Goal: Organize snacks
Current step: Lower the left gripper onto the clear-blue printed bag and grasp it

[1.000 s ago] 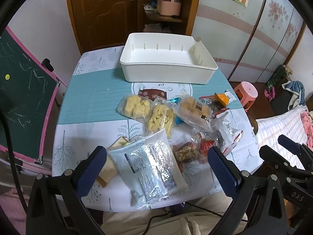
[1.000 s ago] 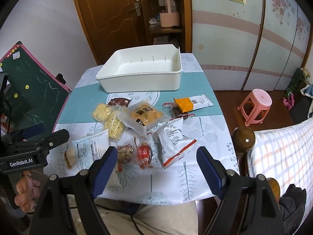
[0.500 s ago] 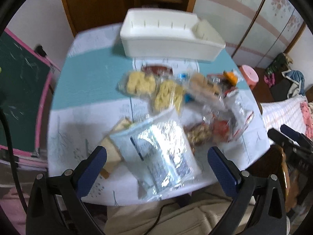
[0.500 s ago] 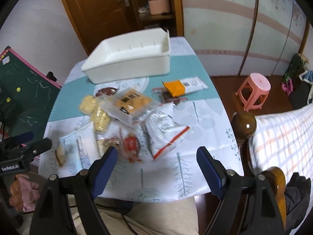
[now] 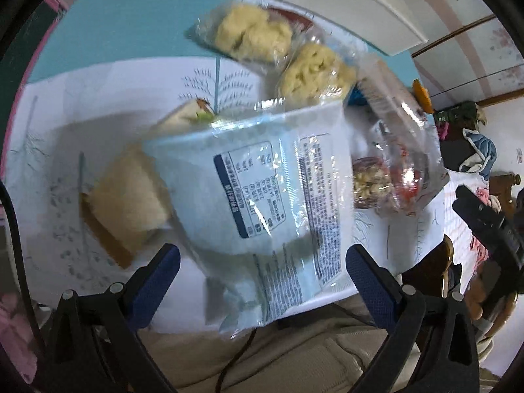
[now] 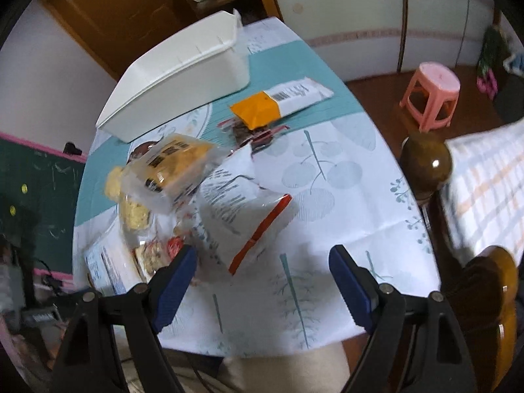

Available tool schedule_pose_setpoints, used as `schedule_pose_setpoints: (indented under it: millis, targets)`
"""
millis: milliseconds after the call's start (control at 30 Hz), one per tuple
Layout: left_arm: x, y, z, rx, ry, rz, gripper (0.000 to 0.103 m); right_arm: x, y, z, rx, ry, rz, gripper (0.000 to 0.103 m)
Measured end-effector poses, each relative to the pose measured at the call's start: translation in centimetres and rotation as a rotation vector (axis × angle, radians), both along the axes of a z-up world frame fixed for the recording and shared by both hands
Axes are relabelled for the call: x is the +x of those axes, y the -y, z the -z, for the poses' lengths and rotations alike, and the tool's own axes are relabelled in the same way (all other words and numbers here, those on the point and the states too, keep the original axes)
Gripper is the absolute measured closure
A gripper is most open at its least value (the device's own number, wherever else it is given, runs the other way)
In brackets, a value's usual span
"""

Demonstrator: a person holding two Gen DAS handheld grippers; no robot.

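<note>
Several snack packets lie on the table before a white bin. In the left wrist view my left gripper is open just above the near edge of a clear pale-blue labelled bag. Beside it lie a sandwich wedge, two bags of yellow pastries and a nut and red packet. In the right wrist view my right gripper is open over the table's near edge, close to a white packet with a red stripe. An orange-and-white packet lies by the bin.
A green chalkboard stands left of the table. A pink stool and a bed with a wooden post are to the right. The table's patterned cloth shows in front of the right gripper.
Both grippers have moved forward and down toward the snacks; the left now hovers close over the pale-blue bag, the right near the red-striped packet. Both stay open.
</note>
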State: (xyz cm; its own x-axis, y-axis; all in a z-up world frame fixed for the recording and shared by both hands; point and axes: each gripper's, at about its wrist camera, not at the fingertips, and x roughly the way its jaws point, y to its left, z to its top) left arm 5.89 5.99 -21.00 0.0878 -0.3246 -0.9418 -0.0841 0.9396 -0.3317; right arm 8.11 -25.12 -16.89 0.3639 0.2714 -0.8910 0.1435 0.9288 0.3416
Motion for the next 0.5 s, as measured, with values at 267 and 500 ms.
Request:
schedule_pose_setpoints:
  millis: [267, 500]
  targets:
    - [1.0, 1.7, 2.9, 0.003, -0.048, 0.016, 0.002, 2.4, -1.6, 0.5, -0.110, 0.025, -0.068, 0.020]
    - [1.5, 3.4, 3.1, 0.022, -0.040, 0.056, 0.000, 3.8, -4.8, 0.8, -0.203, 0.052, -0.228, 0.020]
